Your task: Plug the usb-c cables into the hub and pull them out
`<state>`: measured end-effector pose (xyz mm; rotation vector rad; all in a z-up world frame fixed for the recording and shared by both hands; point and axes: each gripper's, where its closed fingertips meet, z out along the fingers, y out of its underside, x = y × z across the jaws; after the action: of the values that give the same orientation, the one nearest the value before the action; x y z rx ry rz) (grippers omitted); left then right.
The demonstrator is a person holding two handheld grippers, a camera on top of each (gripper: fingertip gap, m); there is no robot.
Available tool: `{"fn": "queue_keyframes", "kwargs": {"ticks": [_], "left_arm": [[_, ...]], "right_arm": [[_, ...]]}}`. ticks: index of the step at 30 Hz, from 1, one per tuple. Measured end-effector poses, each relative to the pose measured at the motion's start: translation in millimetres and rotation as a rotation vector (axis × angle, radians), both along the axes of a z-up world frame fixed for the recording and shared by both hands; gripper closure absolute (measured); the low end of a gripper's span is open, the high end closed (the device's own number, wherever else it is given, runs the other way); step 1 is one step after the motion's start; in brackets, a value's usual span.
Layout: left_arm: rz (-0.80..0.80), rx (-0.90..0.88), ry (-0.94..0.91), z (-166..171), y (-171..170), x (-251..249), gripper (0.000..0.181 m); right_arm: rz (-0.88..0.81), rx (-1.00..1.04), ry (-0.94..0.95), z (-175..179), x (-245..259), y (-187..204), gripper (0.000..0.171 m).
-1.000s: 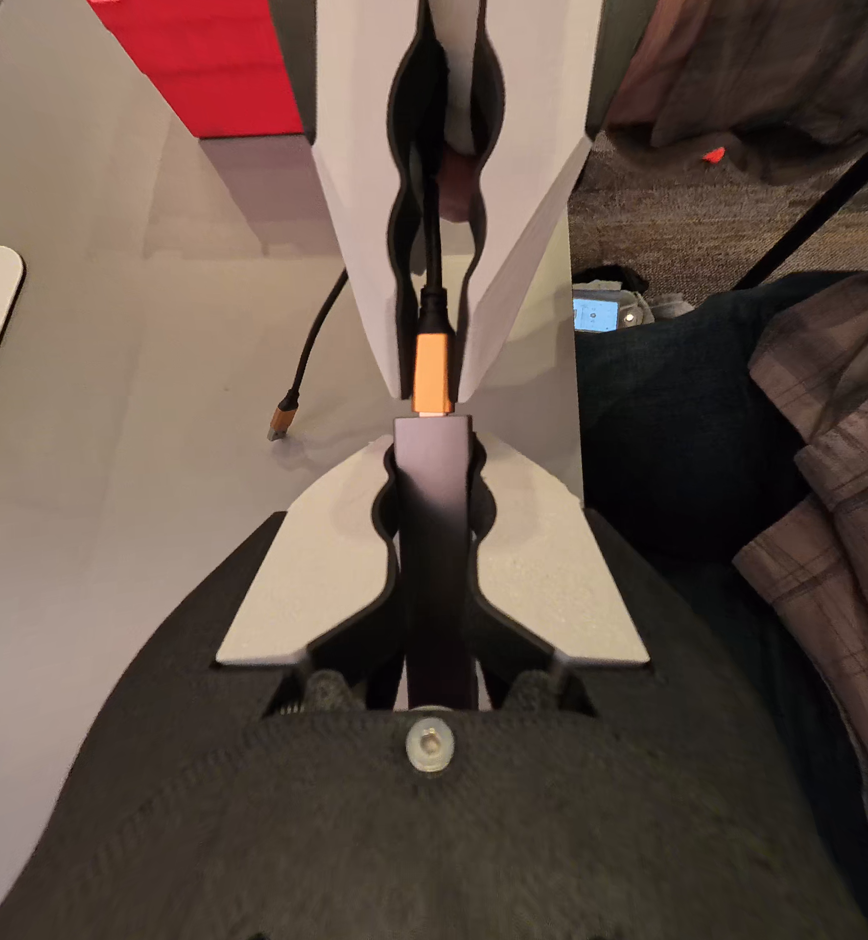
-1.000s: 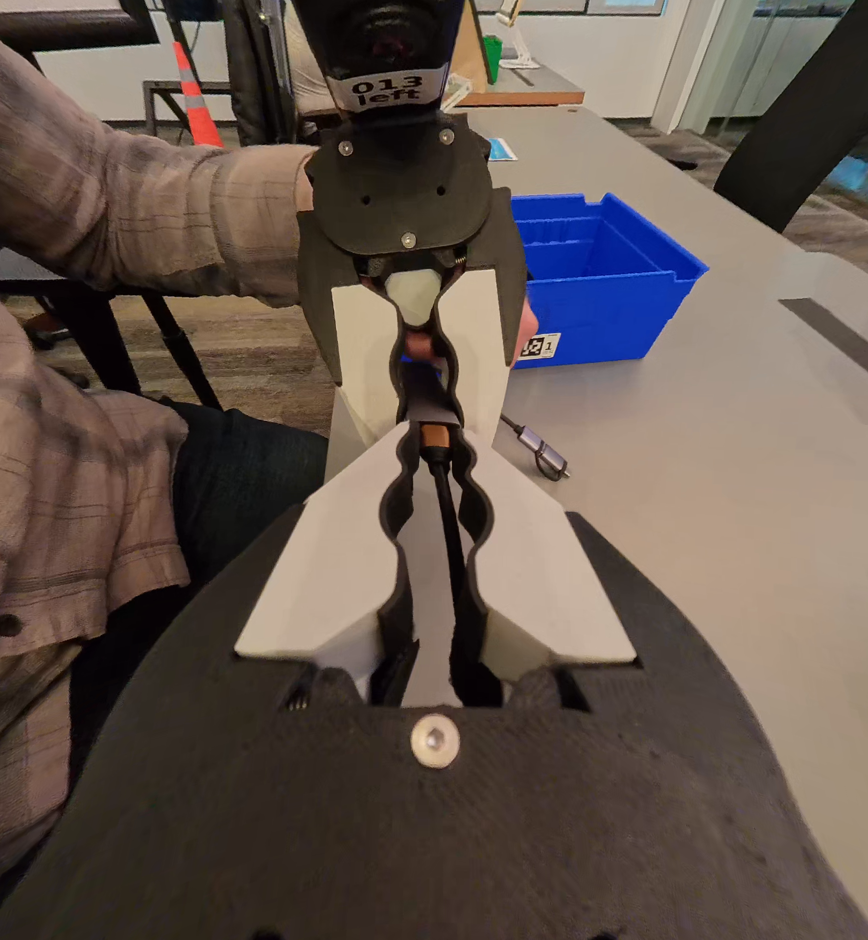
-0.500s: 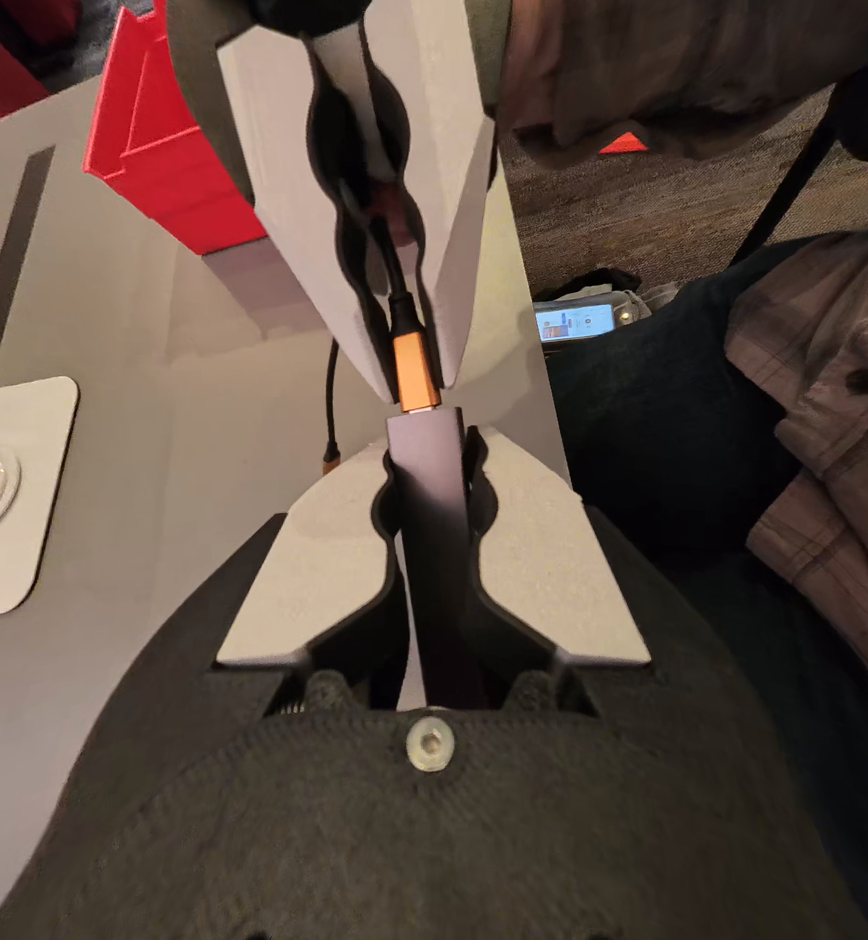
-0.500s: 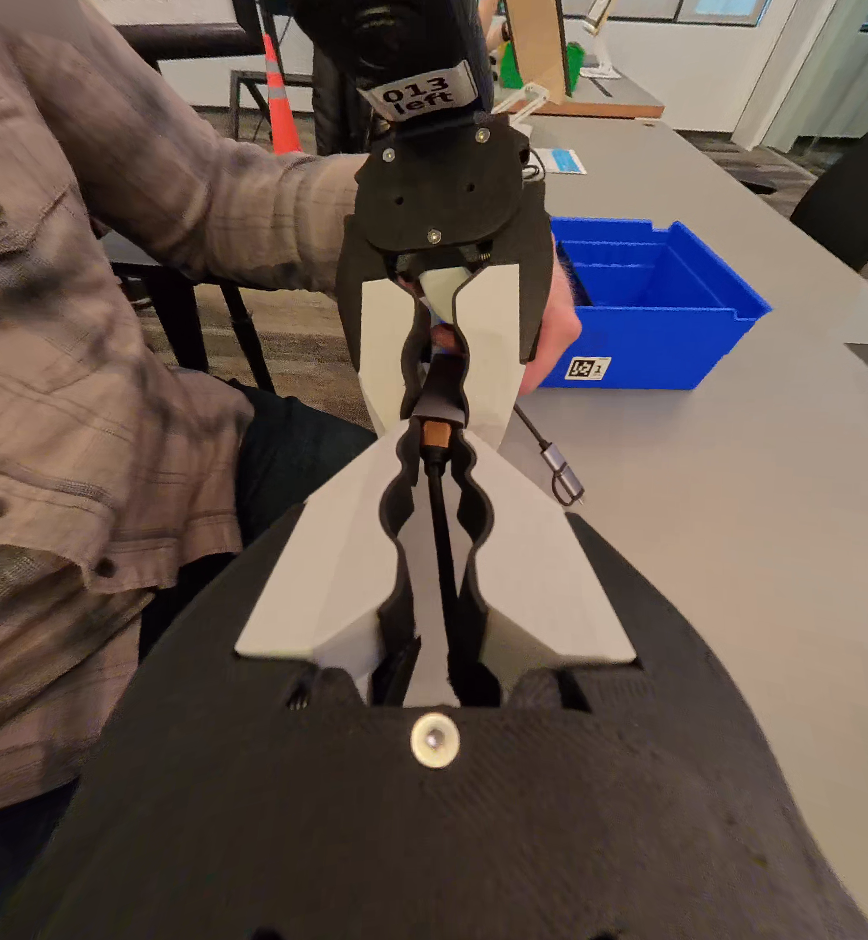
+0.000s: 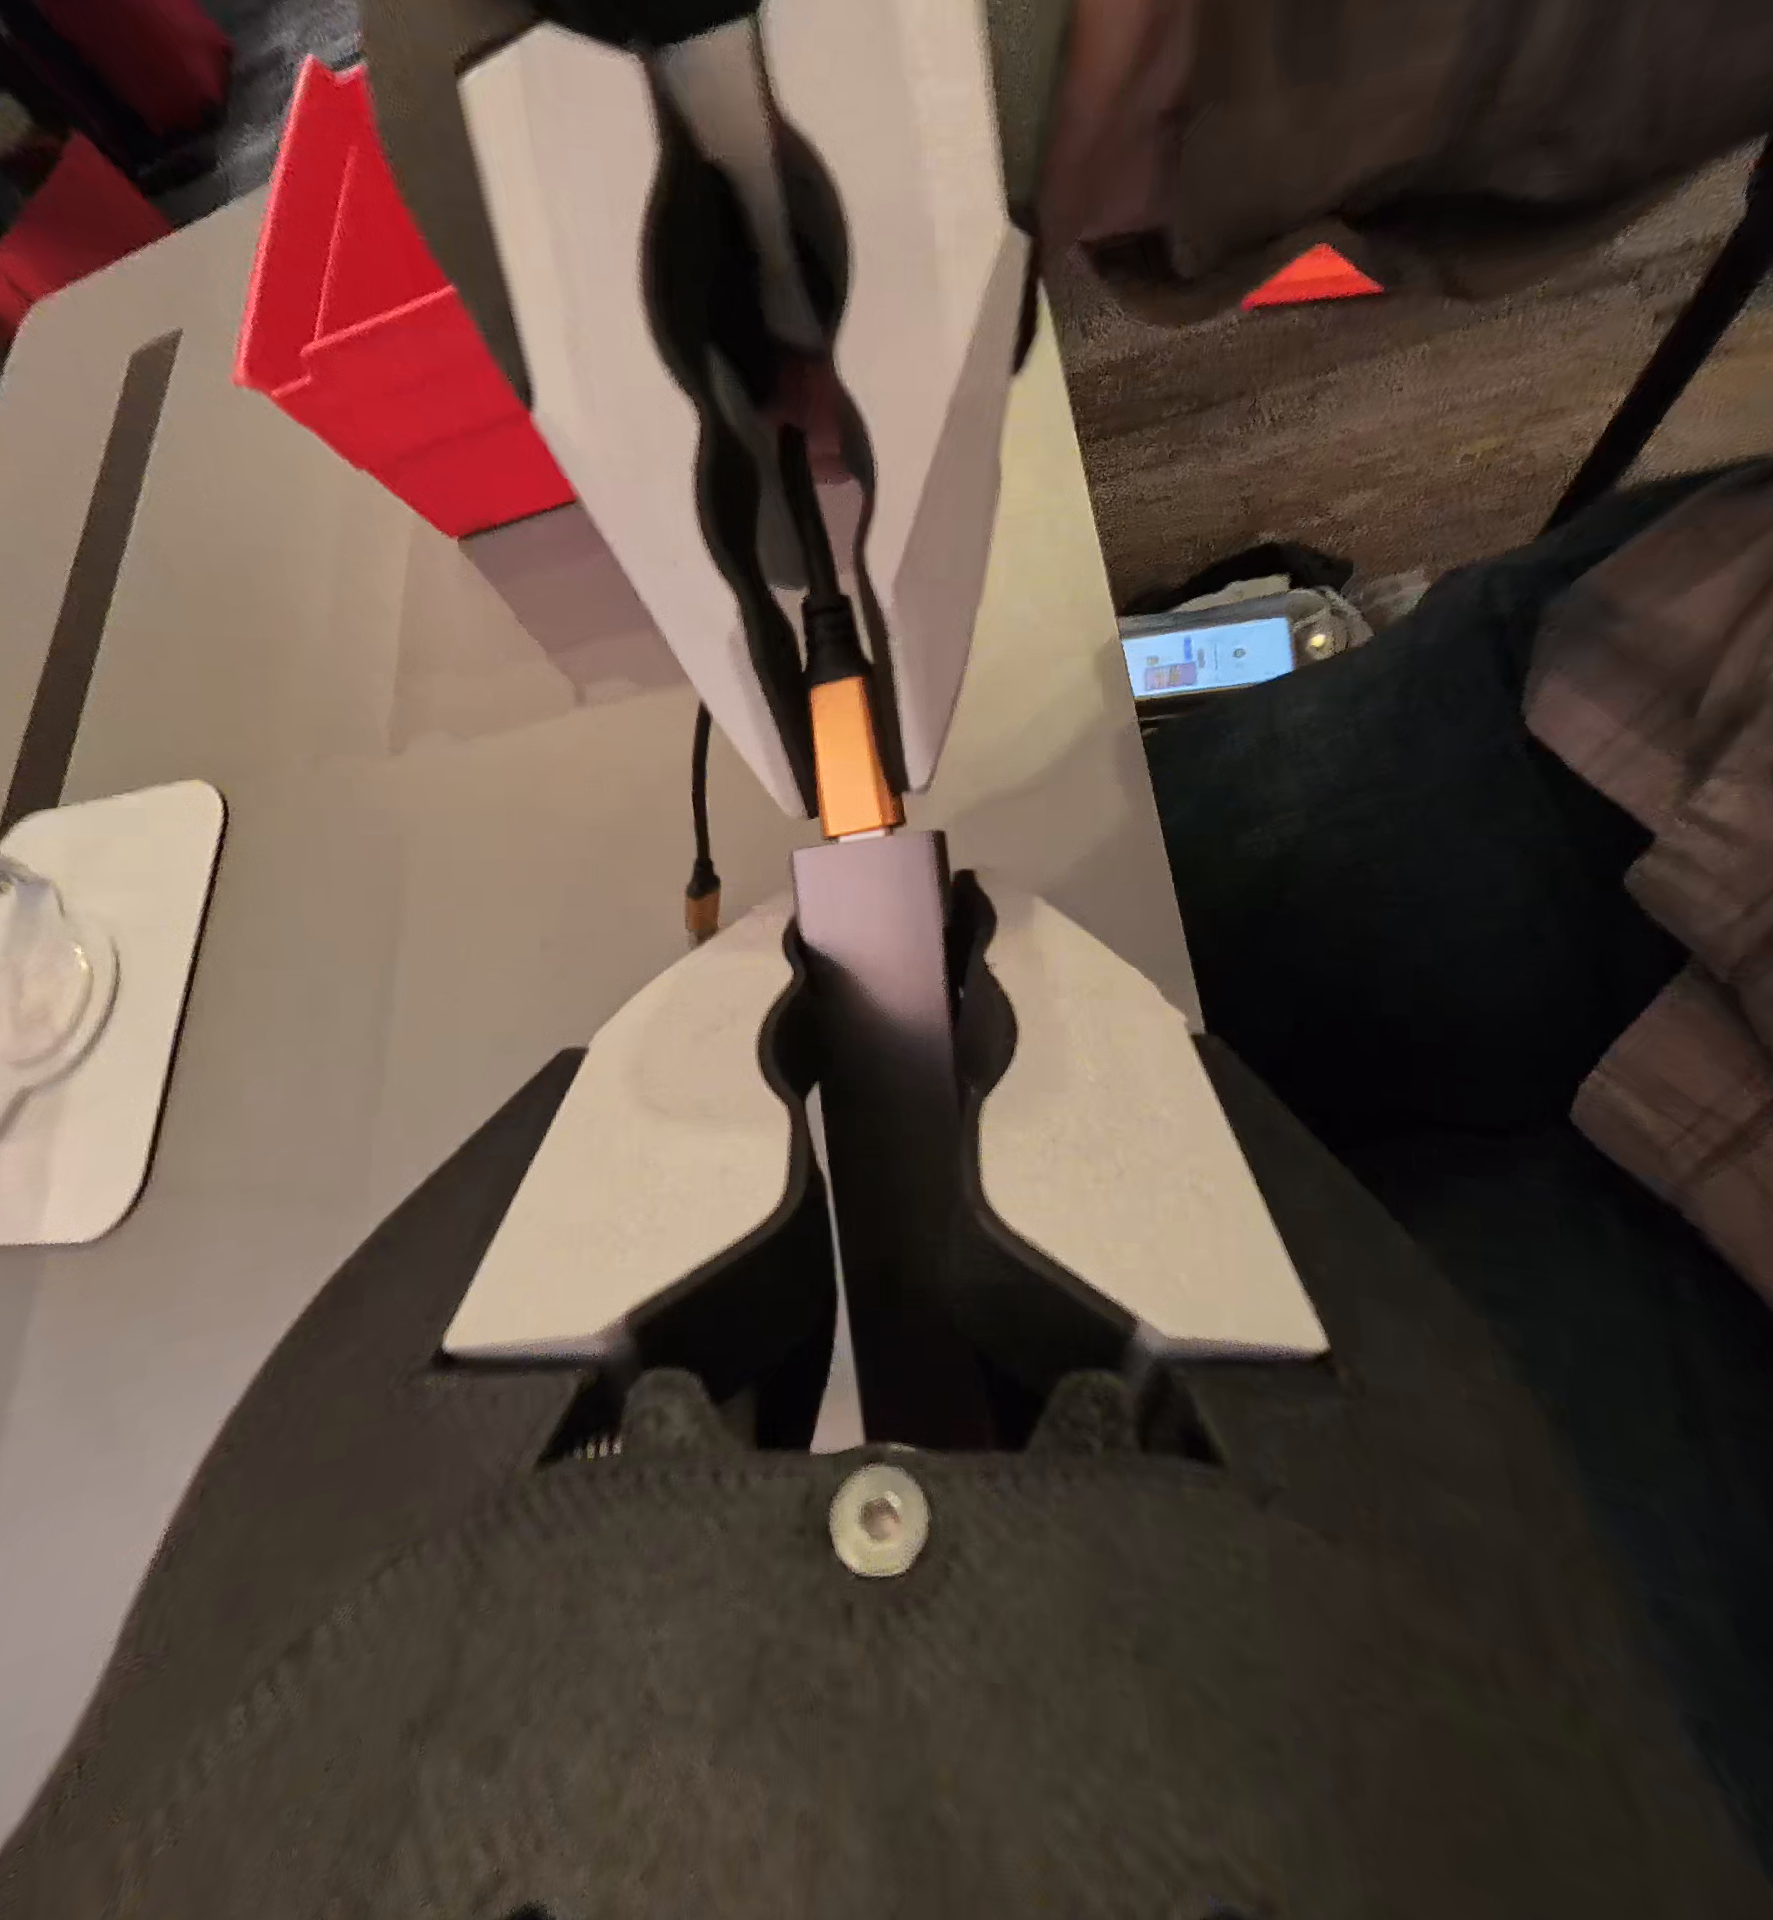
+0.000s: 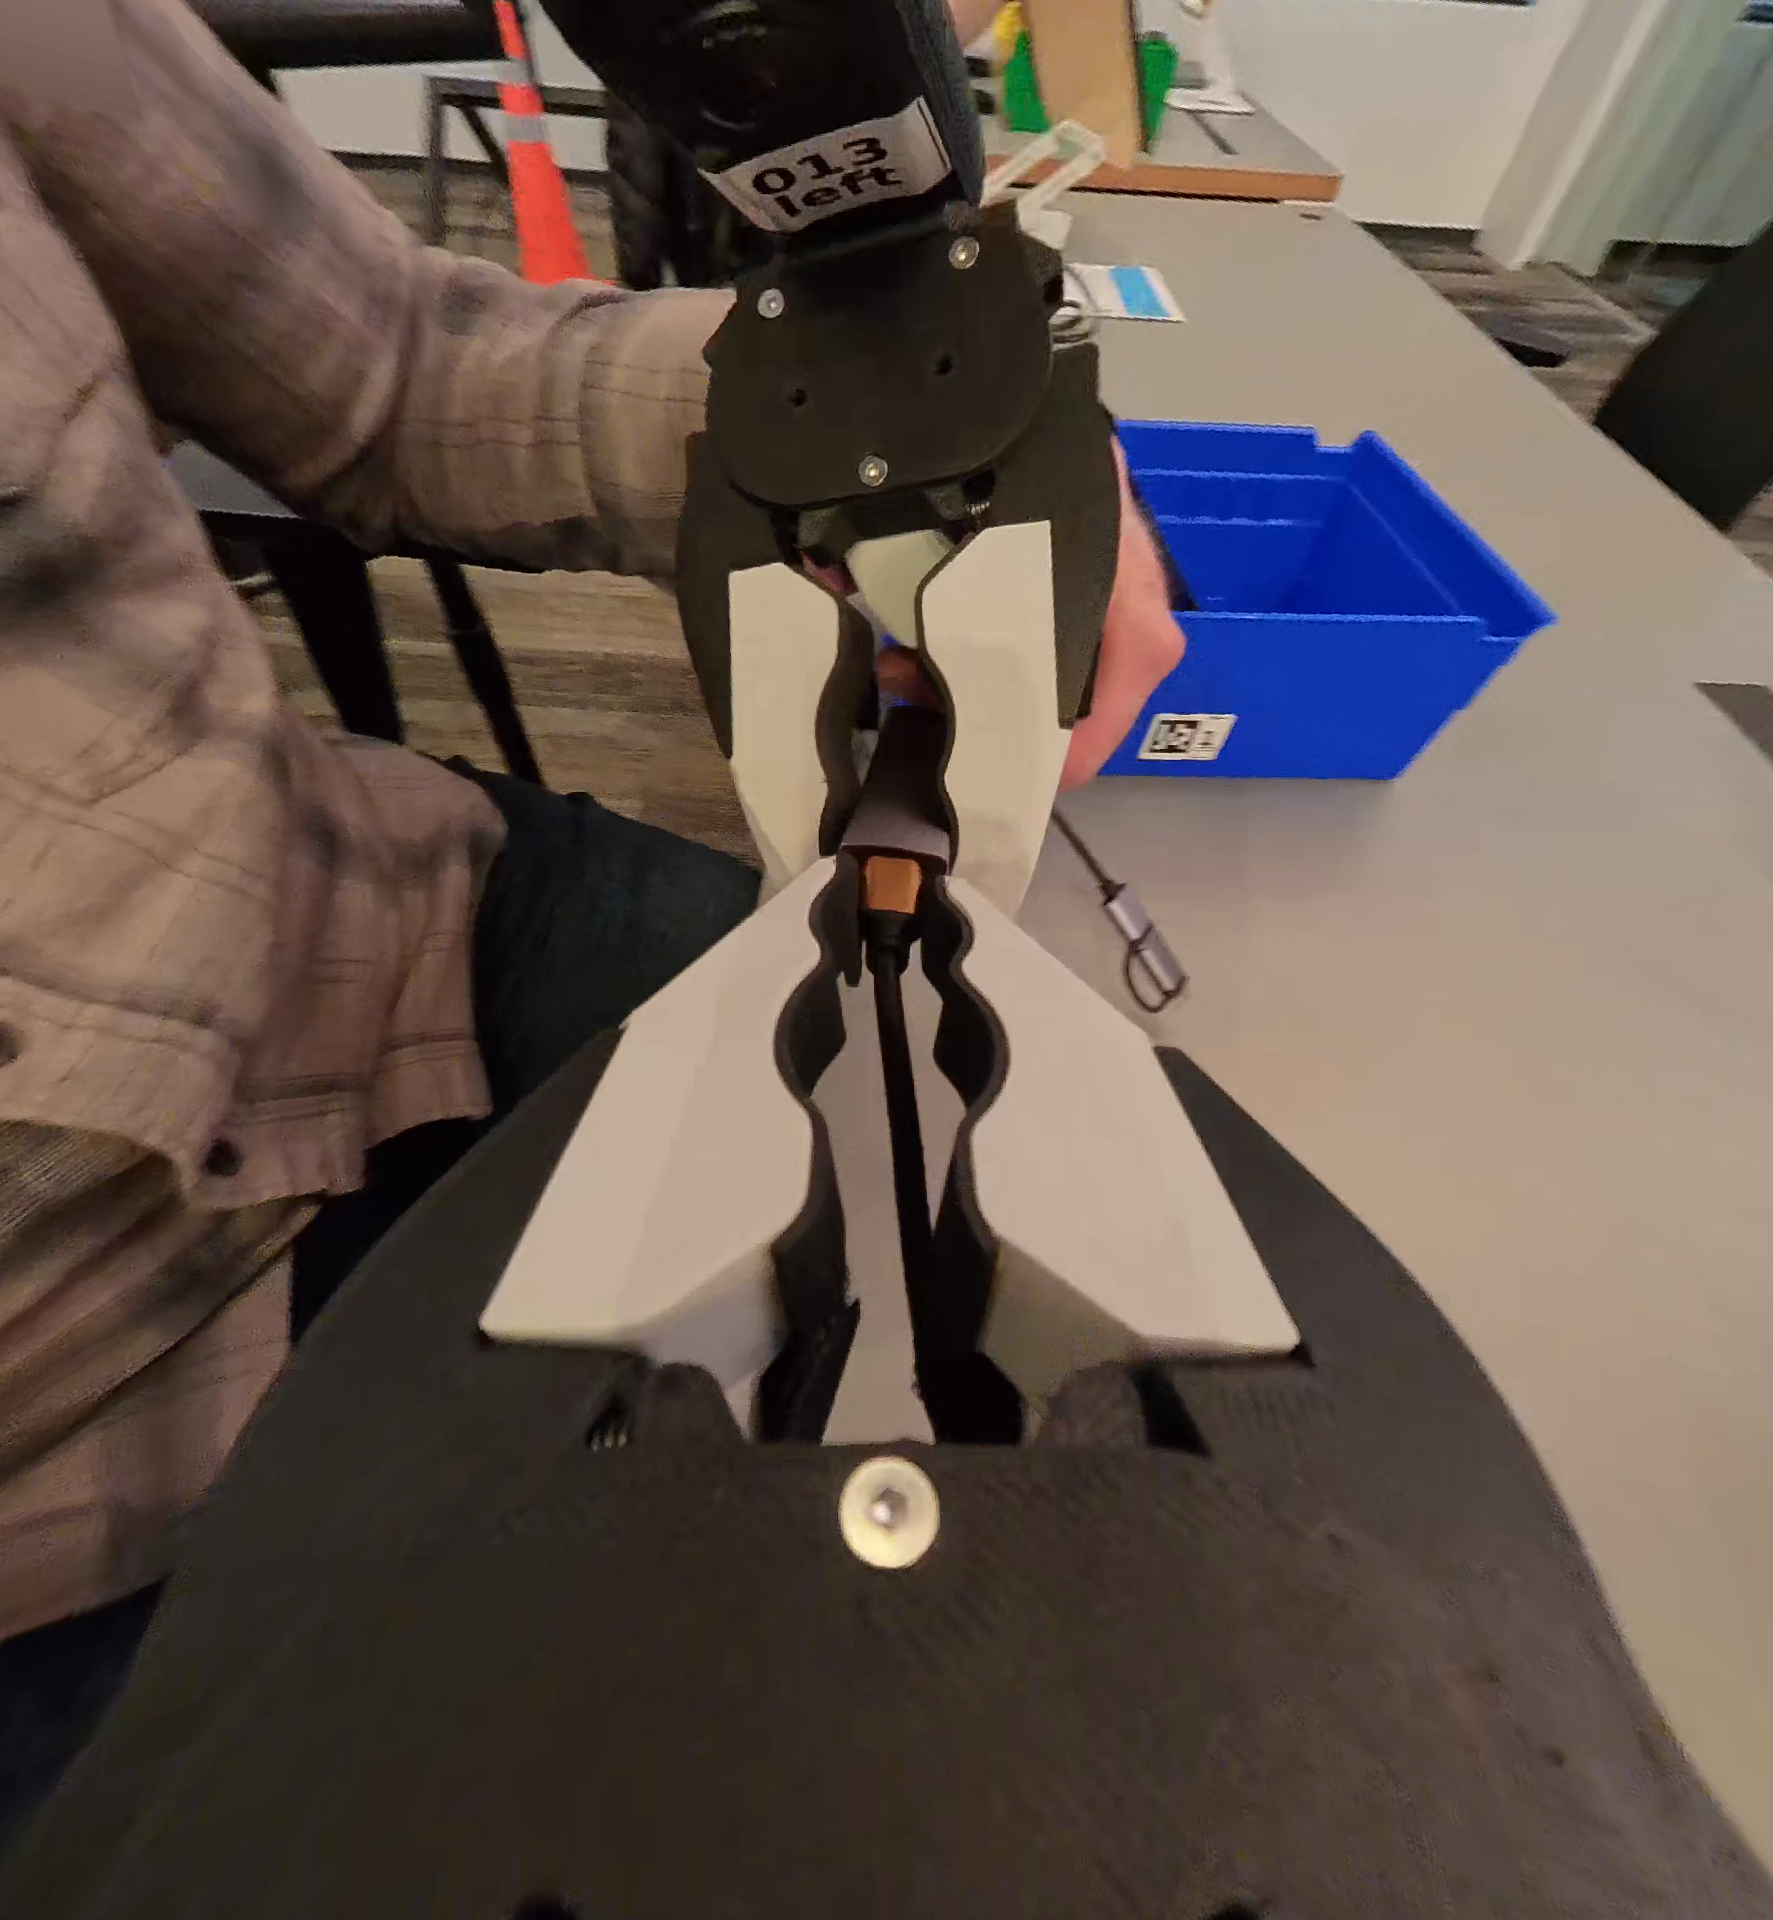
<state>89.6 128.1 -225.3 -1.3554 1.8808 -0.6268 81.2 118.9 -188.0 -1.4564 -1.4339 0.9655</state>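
Note:
My left gripper (image 5: pixel 866 914) is shut on a dark grey hub (image 5: pixel 877 1039) and holds it above the table edge. My right gripper (image 5: pixel 854 795) faces it from above, shut on the orange plug (image 5: pixel 854 758) of a black usb-c cable (image 5: pixel 809 551). The plug's tip meets the hub's end face, with a thin silvery sliver showing between them. In the right wrist view my right gripper (image 6: pixel 892 883) holds the plug (image 6: pixel 892 881) against the hub (image 6: pixel 897 800), which sits in my left gripper (image 6: pixel 897 831). A second orange cable end (image 5: pixel 700 904) lies on the table.
A red bin (image 5: pixel 383 364) stands behind on the grey table (image 5: pixel 342 831). A white pad with a clear piece (image 5: pixel 82 987) is at the left. A blue bin (image 6: pixel 1329 603) and a grey connector (image 6: pixel 1142 935) lie beyond. A person's lap is beside the table edge. Less than 4 cm separates the two grippers' tips.
Both grippers have swung together over the table; the red bin and white pad came into view. The plug stays at the hub's end and both grips hold.

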Motion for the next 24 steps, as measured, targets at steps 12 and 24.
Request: {"fn": "queue_keyframes", "kwargs": {"ticks": [12,24], "left_arm": [[0.077,-0.035,-0.043,6.7,10.3,1.2,0.159],[-0.025,0.137,-0.096,22.4,-7.8,6.5,0.159]], "right_arm": [[-0.189,0.159,-0.067,7.9,1.3,12.3,0.162],[0.020,-0.025,0.066,24.5,5.9,-11.0,0.161]]}}
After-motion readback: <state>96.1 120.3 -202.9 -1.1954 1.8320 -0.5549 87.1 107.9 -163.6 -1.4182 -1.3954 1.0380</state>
